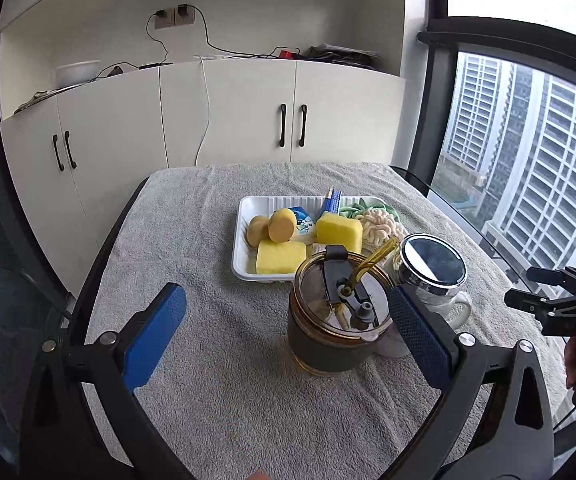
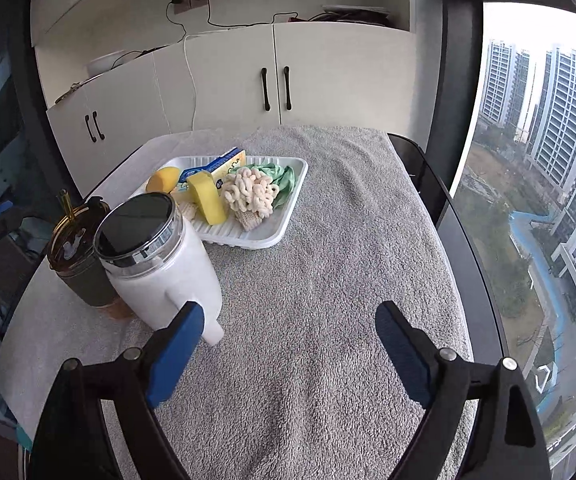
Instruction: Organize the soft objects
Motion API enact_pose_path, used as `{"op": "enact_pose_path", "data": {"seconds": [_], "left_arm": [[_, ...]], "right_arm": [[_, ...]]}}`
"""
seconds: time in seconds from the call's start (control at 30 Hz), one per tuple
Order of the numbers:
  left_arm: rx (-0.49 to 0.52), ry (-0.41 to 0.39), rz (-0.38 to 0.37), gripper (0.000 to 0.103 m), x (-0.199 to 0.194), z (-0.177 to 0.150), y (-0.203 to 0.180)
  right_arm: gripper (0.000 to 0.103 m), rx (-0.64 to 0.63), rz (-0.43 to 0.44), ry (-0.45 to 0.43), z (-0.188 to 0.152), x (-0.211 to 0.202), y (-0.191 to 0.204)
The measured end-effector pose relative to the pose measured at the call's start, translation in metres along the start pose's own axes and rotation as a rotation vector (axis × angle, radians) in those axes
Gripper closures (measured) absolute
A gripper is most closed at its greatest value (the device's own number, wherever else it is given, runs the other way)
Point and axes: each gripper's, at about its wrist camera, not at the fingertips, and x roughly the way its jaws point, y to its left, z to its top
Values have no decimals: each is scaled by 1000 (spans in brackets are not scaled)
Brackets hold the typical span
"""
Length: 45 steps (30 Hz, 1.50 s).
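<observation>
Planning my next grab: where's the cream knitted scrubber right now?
In the white tray, right end, the cream knitted scrubber sits between the yellow sponge and green cloth.

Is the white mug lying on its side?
No, the white mug stands upright on the towel, its dark lid facing up.

A white ribbed tray point(image 1: 244, 240) holds bright yellow sponges point(image 1: 339, 231), tan rounds point(image 1: 282, 225), a cream knotted cloth point(image 2: 250, 192) and a mint-green cloth point(image 2: 284, 178), on a grey towel point(image 2: 327, 260). Blue gripper pads point(image 1: 154, 338).
</observation>
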Motion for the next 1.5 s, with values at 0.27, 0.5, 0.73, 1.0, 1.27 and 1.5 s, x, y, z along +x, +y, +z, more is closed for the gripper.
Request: {"op": "enact_pose_path", "data": {"seconds": [0.27,0.5,0.73,1.0,1.27,1.5], "left_arm": [[-36,-42,18,0,-40,-36,-26],[-44,-84,94,0,-60,-41,-43],[-35,-60,152,0,-68,-46,-54],[-26,-41,203,0,-67,-47,-61],[-55,-31,204,0,-61,-46,-52],[-51,-13,196,0,-52,-45,-49]], "right_arm": [[12,13,21,-82,-33,-45,50],[4,-19,-92,-236,-41,-78,89],[4,-11,-129,-191,-45,-77,96],[4,-11,-151,-196,-45,-83,95],[4,-22,-171,-185,-44,-81,98],[4,-20,-173,-164,-45,-74,98]]}}
